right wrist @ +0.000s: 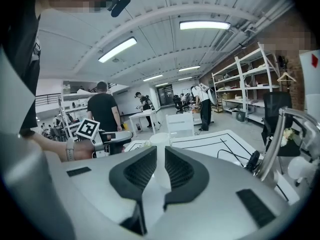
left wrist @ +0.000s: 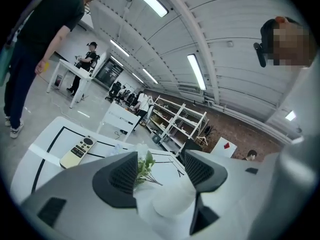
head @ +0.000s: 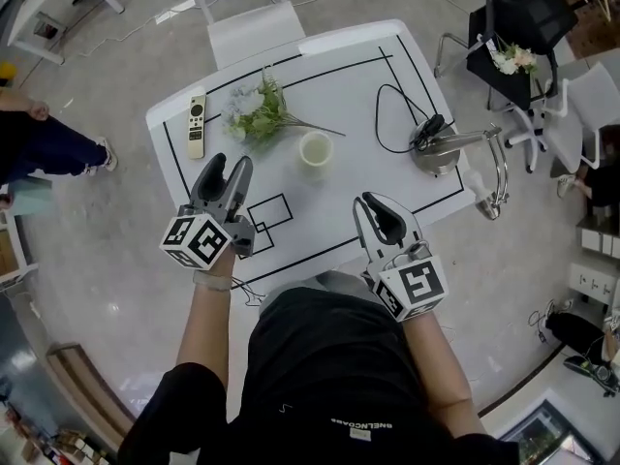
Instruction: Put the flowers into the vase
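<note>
Flowers point(head: 260, 114) lie upper left on the surface point(head: 329, 201), vase point(head: 316, 149) just right. Left tool point(head: 231, 177) apart, empty; right tool point(head: 373, 206) narrowly apart, empty. Advise gripping stems point(head: 315, 127), not blooms.

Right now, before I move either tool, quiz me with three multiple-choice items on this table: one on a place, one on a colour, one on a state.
1. Where are the flowers?
A. lying on the table, between the remote and the vase
B. standing in the vase
C. leaning upright against the remote

2. What colour is the vase?
A. red
B. cream-white
C. black

3. How does the left tool stand?
A. shut on a stem
B. shut on the remote
C. open, nothing between its pads

Answers:
1 A: the bunch lies flat, right of the remote and left of the vase.
2 B: its rim and wall show pale cream.
3 C: the left gripper view shows the pads well apart, flowers and vase far beyond them.
</note>
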### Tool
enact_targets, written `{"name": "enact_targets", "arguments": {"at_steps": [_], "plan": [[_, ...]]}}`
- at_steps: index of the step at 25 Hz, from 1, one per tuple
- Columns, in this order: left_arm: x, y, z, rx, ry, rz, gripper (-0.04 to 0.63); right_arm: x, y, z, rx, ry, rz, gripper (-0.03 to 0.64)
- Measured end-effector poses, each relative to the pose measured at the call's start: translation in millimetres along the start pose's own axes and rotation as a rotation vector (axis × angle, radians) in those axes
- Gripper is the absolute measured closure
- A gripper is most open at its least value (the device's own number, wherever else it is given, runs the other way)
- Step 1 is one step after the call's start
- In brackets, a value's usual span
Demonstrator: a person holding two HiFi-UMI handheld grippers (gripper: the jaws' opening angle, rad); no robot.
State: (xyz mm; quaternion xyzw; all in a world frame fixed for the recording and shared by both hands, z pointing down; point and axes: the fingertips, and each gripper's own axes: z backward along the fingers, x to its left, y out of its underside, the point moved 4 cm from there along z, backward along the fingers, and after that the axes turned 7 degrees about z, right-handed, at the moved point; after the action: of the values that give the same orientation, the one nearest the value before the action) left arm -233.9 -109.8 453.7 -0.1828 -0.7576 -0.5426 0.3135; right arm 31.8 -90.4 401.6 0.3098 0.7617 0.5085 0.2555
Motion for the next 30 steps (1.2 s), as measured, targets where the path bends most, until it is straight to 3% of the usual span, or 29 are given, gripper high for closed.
{"name": "enact_targets", "arguments": {"at_steps": [14, 30], "plan": [[79, 17, -56, 0.056, -0.122, 0.085, 0.252, -2, 10, -30, 0.052, 0.034, -0.027, 0.58], [111, 42, -94, 0.093, -0.128, 0.208, 0.232, -5, 27, -43, 0.099, 0.06, -0.058, 0.58]]}}
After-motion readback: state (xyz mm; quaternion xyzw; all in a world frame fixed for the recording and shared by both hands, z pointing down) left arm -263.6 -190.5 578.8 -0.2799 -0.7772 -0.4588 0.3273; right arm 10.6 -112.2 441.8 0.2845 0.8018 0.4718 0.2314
